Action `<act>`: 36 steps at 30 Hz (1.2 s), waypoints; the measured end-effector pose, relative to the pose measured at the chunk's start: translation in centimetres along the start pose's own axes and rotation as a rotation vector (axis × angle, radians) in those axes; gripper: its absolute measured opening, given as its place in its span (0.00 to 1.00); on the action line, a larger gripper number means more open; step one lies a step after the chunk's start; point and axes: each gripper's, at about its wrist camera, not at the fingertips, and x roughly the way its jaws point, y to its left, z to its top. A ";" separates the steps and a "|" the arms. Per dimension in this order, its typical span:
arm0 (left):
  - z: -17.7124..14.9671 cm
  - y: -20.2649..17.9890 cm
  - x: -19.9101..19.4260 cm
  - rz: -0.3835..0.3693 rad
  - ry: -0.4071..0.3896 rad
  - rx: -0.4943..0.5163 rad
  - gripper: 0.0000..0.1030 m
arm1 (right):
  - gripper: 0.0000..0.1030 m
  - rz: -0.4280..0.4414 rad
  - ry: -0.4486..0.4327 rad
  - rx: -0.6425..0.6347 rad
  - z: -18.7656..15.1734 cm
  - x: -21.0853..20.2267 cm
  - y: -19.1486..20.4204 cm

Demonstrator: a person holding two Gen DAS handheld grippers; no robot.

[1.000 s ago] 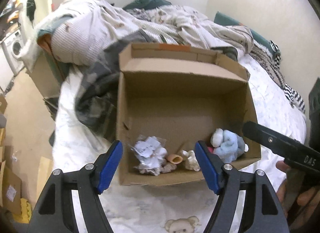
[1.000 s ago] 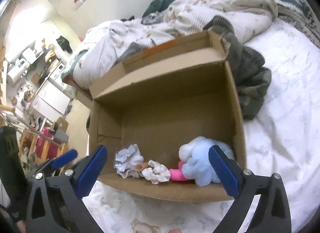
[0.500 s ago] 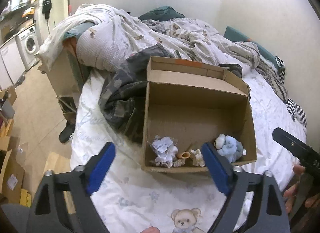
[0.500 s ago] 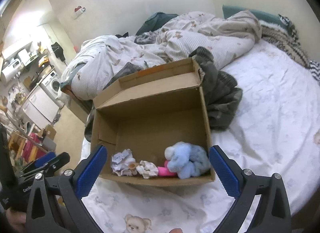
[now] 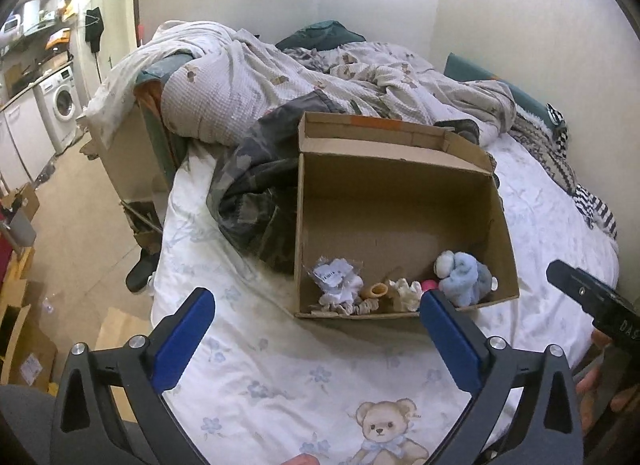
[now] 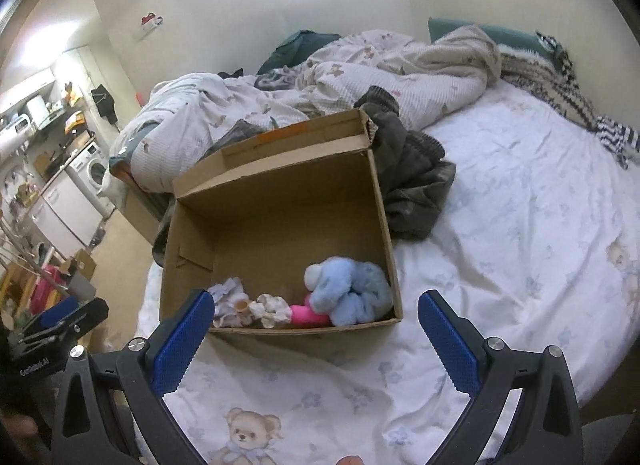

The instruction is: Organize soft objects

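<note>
The left tool [image 5: 316, 321] sits at the bottom of its frame with its jaws opening, nearly at full spread, and nothing between them but the bed sheet [image 5: 280, 365]. The right tool [image 6: 312, 321] is likewise wide open and empty.

Just above both tools in their frames stands the cardboard box [image 5: 400, 201] on the bed, its near wall facing them. The soft things lie in a row along that near wall, running left to right across the frame: a white crumpled bundle [image 5: 336, 279], a cream scrunchie [image 5: 404, 291], a pink piece [image 6: 306, 315] and a blue plush toy [image 6: 348, 293] in the right corner.

No loose soft thing lies near either tool, so the task looks about finished.
</note>
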 end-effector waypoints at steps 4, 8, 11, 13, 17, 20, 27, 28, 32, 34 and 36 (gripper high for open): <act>-0.2 -0.3 0.5 0.011 0.001 0.012 0.99 | 1.00 -0.021 -0.014 -0.036 -0.2 0.1 0.8; -0.2 -0.2 0.7 0.007 -0.005 -0.002 0.99 | 1.00 -0.036 0.006 -0.053 -0.4 1.1 1.1; -0.1 -0.2 0.9 0.011 -0.007 -0.007 0.99 | 1.00 -0.047 0.024 -0.068 -0.6 1.8 1.5; -0.1 -0.2 0.9 0.011 -0.007 -0.007 0.99 | 1.00 -0.048 0.031 -0.084 -0.8 2.0 1.8; -0.1 -0.2 1.0 0.012 -0.006 -0.006 0.99 | 1.00 -0.053 0.033 -0.109 -1.1 2.0 2.3; -0.1 -0.2 1.0 0.003 -0.001 -0.011 0.99 | 1.00 -0.055 0.034 -0.120 -1.3 2.0 2.6; -0.1 -0.4 1.0 0.001 -0.005 0.002 0.99 | 1.00 -0.059 0.040 -0.121 -1.3 2.2 2.6; -0.2 -0.4 1.0 0.001 -0.004 0.002 0.99 | 1.00 -0.057 0.041 -0.120 -1.3 2.3 2.5; -0.2 -0.4 1.0 0.001 -0.004 0.002 0.99 | 1.00 -0.057 0.044 -0.119 -1.3 2.2 2.5; -0.2 -0.4 1.0 -0.001 -0.004 0.003 0.99 | 1.00 -0.057 0.044 -0.120 -1.3 2.2 2.5; -0.2 -0.4 1.0 0.000 -0.004 0.004 0.99 | 1.00 -0.057 0.044 -0.120 -1.3 2.2 2.5</act>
